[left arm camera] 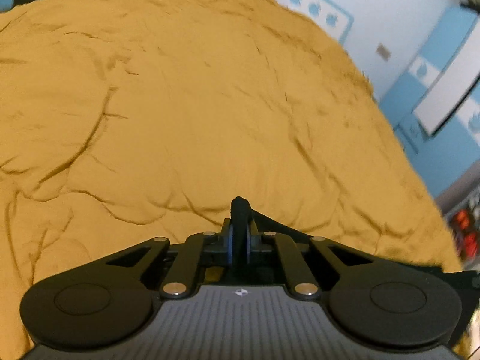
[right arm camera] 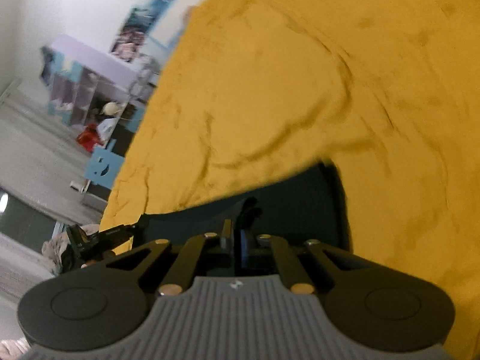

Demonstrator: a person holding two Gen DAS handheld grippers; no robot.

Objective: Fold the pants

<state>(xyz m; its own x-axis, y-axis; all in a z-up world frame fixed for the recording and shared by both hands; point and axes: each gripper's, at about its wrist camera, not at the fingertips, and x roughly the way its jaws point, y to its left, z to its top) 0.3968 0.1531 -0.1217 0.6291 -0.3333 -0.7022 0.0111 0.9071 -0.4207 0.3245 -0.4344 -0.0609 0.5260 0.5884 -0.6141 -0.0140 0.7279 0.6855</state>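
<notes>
left hand-held gripper [left arm camera: 239, 210]: clamped on black pants [left arm camera: 240, 207] fold | right hand-held gripper [right arm camera: 240, 225]: pinching pants over yellow bedcover [right arm camera: 270, 105]

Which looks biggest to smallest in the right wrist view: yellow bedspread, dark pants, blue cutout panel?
1. Yellow bedspread, fills most of the frame.
2. Dark pants, though they sit nearest the camera, pinched by the right gripper.
3. Blue cutout panel, small and distant.

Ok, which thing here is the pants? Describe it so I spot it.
A wrinkled mustard-yellow bedspread fills both views. The pants are the dark cloth lying on it, pinched by the left gripper and right gripper. Nothing else on the spread is dark.
</notes>
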